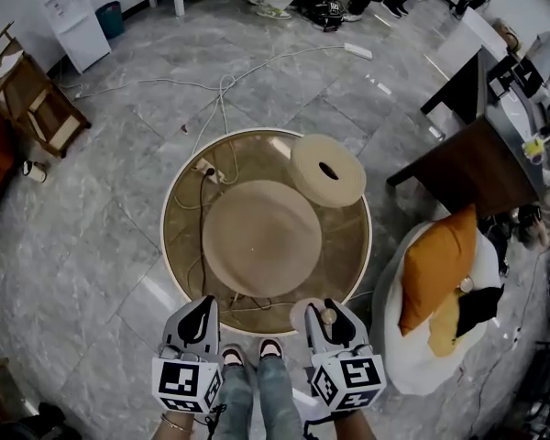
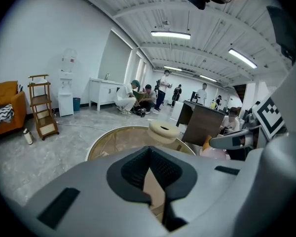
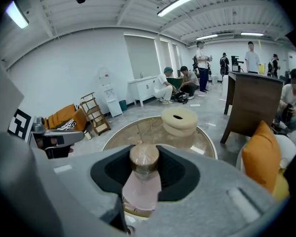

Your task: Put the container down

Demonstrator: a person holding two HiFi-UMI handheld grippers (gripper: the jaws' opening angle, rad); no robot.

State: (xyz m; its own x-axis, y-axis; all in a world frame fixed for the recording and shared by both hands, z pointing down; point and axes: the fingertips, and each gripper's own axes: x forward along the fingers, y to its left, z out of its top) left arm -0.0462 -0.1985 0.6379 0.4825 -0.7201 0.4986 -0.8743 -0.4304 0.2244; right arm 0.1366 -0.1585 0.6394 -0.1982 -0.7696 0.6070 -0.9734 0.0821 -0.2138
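My right gripper (image 1: 323,312) is shut on the container (image 3: 141,187), a pale pink translucent jar with a round wooden lid (image 3: 144,157). The jar stands upright between the black pads. In the head view the container (image 1: 313,317) hangs over the near right rim of the round glass table (image 1: 346,238). My left gripper (image 1: 200,308) is beside it over the near left rim, shut and holding nothing. In the left gripper view the left gripper (image 2: 149,154) has its pads met at the tips, with only the table showing behind them.
A wide tan dome-shaped piece (image 1: 261,236) covers the table's middle, and a beige ring cushion (image 1: 327,170) lies at its far right. A cable and plug (image 1: 206,168) lie under the glass. A white beanbag with an orange cushion (image 1: 440,264) and a dark desk (image 1: 477,163) stand to the right.
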